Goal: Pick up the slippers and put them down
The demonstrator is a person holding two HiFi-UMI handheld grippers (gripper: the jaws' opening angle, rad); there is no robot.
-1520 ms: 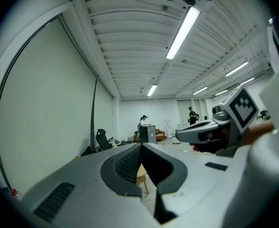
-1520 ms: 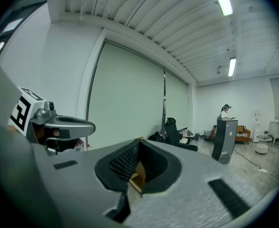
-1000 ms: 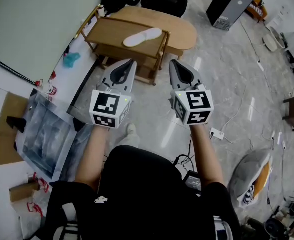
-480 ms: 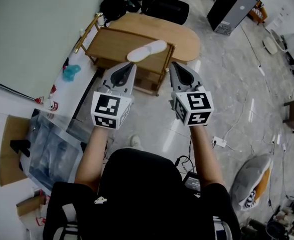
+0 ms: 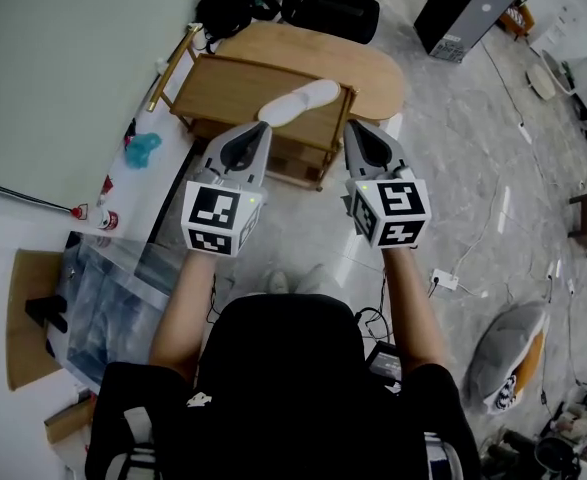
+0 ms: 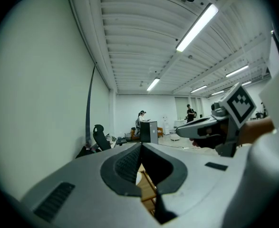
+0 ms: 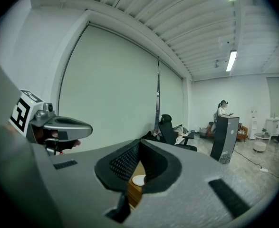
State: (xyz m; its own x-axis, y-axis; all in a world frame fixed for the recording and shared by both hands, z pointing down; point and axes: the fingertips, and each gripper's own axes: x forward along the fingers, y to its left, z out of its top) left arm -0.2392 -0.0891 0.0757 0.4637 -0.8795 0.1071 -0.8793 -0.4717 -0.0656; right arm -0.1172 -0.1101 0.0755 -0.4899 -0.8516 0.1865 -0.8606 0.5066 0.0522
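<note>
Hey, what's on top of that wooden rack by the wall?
A white slipper lies on the top board of the wooden rack, near its right end; nothing else shows there. The shelf below is mostly covered by that board.

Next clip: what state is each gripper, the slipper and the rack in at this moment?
left gripper: shut, holding nothing.
right gripper: shut, holding nothing.
slipper: lying flat on the rack's top, not held.
rack: standing upright on the floor.
</note>
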